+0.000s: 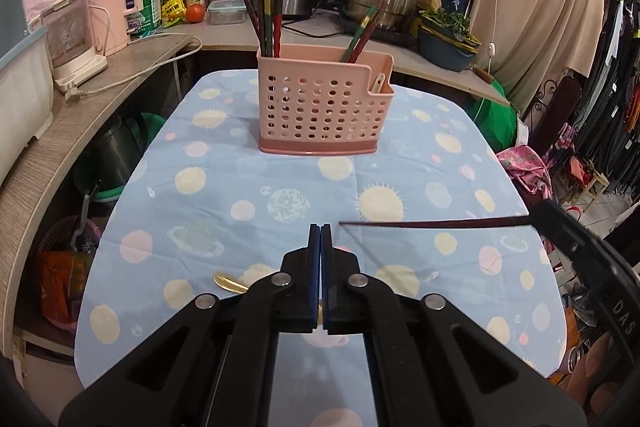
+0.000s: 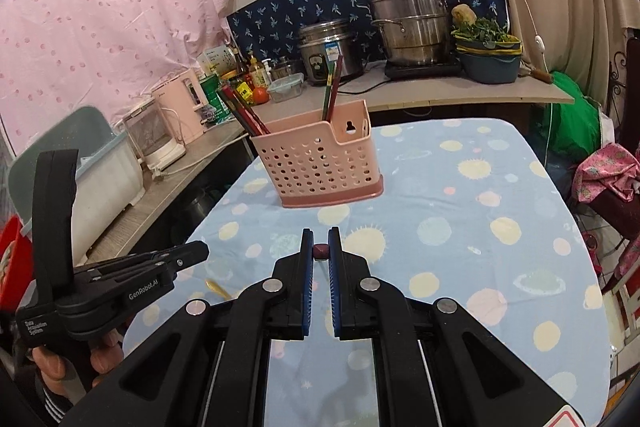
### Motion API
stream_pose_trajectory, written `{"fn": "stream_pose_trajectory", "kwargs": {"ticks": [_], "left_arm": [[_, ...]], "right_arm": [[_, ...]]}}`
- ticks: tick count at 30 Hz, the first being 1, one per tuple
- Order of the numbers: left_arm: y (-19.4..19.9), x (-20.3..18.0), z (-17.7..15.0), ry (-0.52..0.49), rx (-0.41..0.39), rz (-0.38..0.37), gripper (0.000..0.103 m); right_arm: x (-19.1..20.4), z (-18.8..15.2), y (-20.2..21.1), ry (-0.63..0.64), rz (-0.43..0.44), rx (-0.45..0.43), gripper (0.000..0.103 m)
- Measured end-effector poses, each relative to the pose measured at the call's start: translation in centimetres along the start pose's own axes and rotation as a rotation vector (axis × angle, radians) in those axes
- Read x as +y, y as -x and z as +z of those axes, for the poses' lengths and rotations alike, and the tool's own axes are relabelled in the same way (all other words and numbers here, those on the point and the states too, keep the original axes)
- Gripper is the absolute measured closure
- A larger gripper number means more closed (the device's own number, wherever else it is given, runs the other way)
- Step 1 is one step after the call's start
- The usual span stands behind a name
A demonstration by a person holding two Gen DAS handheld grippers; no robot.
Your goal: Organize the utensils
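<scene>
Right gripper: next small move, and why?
Probably carry the right gripper, shut on the dark red chopstick, forward over the pink perforated plastic holder: its taller compartments already hold chopsticks, and this one lies level above the blue-clothed table. Left gripper grips a gold metal spoon.

We are in a cramped home kitchen: stacked steel steamer pots [image 2: 410,23] and a rice cooker [image 2: 326,49] crowd a wooden counter [image 1: 120,67], beside sauce bottles [image 2: 256,71], a pink kettle [image 1: 118,11] and a basin of greens [image 2: 488,55]. Patterned cloths [image 2: 100,27] cover the walls, and clothes [image 1: 616,87] hang alongside.
</scene>
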State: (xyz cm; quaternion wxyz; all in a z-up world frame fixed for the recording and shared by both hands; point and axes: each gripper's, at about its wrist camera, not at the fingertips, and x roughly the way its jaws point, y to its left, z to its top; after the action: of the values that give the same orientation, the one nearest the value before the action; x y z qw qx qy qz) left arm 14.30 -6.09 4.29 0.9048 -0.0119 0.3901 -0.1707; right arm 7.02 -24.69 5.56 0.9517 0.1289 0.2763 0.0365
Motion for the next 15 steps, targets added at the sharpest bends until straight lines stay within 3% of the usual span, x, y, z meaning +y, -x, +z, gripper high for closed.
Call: {"fn": "stream_pose_trajectory", "kwargs": {"ticks": [7, 15], "left_arm": [[0.4, 0.9, 1.2, -0.001, -0.021, 0.012, 0.103], [-3.5, 5.2, -1.9, 0.087, 0.106, 0.028, 0.099]], "right_arm": [[0.4, 3.0, 0.3, 0.026, -0.009, -0.060, 0.096], [-0.5, 3.1, 0.5, -0.022, -0.020, -0.060, 0.096]]}}
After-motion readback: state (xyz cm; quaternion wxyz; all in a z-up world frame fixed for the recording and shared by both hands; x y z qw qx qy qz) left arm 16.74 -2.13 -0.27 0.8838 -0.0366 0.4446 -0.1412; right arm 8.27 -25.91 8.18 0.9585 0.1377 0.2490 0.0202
